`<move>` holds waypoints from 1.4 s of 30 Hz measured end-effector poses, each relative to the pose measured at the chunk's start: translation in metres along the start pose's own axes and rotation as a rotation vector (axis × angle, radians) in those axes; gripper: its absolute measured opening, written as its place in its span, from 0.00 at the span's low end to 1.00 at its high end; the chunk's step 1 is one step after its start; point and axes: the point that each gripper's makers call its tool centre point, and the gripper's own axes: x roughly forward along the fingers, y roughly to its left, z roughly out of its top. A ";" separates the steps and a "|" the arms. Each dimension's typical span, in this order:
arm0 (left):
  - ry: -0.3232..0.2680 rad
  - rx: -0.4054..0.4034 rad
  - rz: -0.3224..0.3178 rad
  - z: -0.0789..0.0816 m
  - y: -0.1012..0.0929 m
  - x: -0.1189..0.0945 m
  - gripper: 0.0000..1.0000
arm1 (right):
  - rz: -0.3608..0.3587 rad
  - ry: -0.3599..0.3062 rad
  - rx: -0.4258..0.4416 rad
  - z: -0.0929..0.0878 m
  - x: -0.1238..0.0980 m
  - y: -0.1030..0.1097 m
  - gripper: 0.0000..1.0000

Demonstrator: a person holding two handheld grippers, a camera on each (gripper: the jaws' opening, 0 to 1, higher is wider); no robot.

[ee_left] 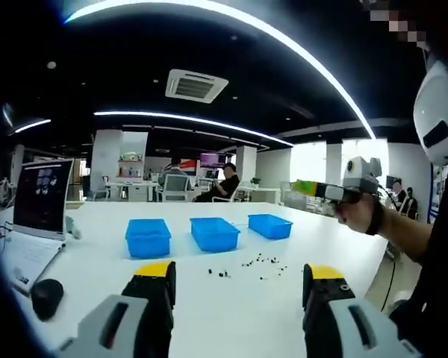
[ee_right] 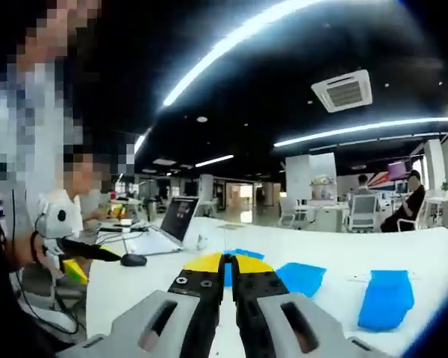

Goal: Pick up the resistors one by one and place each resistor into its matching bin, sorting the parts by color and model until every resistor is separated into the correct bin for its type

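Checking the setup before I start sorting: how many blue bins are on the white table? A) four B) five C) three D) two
C: the left gripper view shows three blue bins in a row on the white table, behind the scattered resistors.
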 end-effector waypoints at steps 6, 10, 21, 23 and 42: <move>0.000 -0.006 0.016 -0.002 0.002 -0.004 0.70 | 0.093 0.002 -0.002 0.002 0.077 0.009 0.07; -0.004 -0.004 0.037 -0.001 0.006 -0.011 0.70 | 0.127 0.032 -0.051 -0.003 0.128 0.011 0.07; -0.022 0.002 0.075 0.006 0.014 -0.018 0.70 | 0.118 0.135 -0.042 -0.038 0.242 0.014 0.07; -0.024 0.008 0.076 0.007 0.015 -0.018 0.70 | 0.113 0.144 -0.040 -0.043 0.257 0.019 0.07; -0.032 0.003 0.091 0.008 0.023 -0.022 0.70 | 0.061 0.201 -0.050 -0.064 0.273 0.010 0.30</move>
